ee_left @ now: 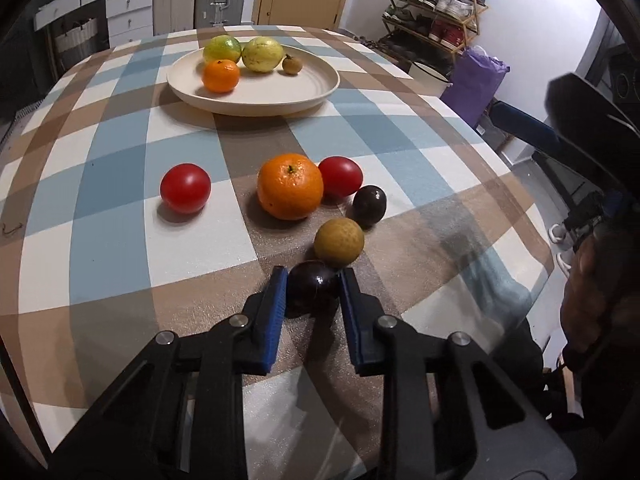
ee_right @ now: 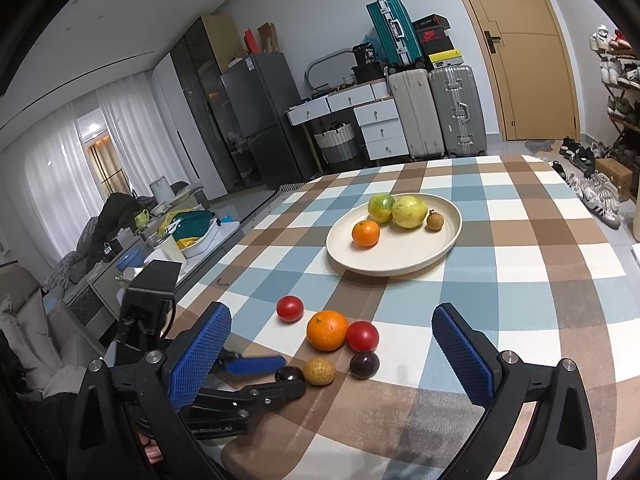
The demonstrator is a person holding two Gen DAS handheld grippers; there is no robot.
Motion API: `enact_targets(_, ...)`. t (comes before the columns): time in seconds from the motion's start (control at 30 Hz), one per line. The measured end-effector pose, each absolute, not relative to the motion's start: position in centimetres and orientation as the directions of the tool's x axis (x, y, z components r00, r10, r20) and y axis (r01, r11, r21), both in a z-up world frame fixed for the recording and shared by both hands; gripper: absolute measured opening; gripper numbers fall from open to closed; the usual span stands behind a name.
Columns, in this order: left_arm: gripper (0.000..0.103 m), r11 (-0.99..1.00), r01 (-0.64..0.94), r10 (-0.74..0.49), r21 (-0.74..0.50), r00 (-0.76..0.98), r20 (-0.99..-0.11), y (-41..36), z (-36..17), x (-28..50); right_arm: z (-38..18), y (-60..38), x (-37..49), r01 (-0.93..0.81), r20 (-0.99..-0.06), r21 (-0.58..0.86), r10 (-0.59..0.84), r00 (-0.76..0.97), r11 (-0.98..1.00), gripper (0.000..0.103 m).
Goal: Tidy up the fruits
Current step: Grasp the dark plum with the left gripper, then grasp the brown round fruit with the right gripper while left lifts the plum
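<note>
My left gripper (ee_left: 313, 276) is shut on a dark purple fruit (ee_left: 312, 286) that rests on the checked tablecloth; it also shows in the right wrist view (ee_right: 289, 374). Just beyond lie a tan round fruit (ee_left: 339, 242), another dark purple fruit (ee_left: 369, 205), a large orange (ee_left: 290, 186) and two red tomatoes (ee_left: 185, 188) (ee_left: 341, 176). A cream plate (ee_left: 280, 94) at the far side holds a small orange (ee_left: 220, 75), two yellow-green fruits (ee_left: 262, 53) and a small brown fruit (ee_left: 291, 64). My right gripper (ee_right: 332, 340) is open and empty, raised above the near fruits.
The table's right edge (ee_left: 516, 184) curves close to the fruits. Beyond it stand a shoe rack (ee_left: 436, 12) and a purple bag (ee_left: 476, 80). Suitcases (ee_right: 436, 108) and drawers (ee_right: 380, 128) stand past the far edge. A cluttered low table (ee_right: 176, 236) is at the left.
</note>
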State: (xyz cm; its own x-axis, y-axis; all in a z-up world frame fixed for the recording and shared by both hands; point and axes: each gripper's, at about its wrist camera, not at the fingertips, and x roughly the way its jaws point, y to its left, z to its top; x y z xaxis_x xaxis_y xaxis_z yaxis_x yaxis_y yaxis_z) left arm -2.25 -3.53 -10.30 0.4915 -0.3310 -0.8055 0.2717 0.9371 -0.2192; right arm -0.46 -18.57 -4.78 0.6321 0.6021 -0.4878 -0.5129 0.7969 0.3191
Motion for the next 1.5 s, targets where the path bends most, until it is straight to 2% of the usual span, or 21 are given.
enact_targets(0.27, 0.023, 0.942, 0.23, -0.333, -0.245, 0.526, -0.783, -1.5, -9.3, -2.8, -5.6, -18.8, -0.2, -0.502, -0.505, 0.336, 0.602, 0.618, 0.797, 0.102)
enact_targets(0.57, 0.023, 0.945, 0.154, -0.322, -0.288, 0.578, -0.75, 2.6, -7.5, -2.7, -7.8, -17.1, -0.3, -0.499, -0.57, 0.346, 0.6, 0.561, 0.795, 0.102)
enact_targets(1.03, 0.024, 0.939, 0.131, -0.332, -0.319, 0.598, -0.73, 4.3, -6.8, -2.3, -11.0, -13.6, -0.8, -0.521, -0.646, 0.297, 0.57, 0.508, 0.8, 0.101)
enact_targets(1.3, 0.024, 0.938, 0.085, -0.318, -0.337, 0.6, -0.734, 6.1, -7.2, -2.1, -12.0, -12.1, 0.0, -0.524, -0.679, 0.312, 0.572, 0.461, 0.793, 0.085)
enact_targets(1.5, 0.024, 0.936, 0.055, -0.308, -0.347, 0.602, -0.737, 7.2, -7.6, -2.0, -12.2, -11.9, 0.7, -0.519, -0.685, 0.334, 0.581, 0.441, 0.787, 0.081)
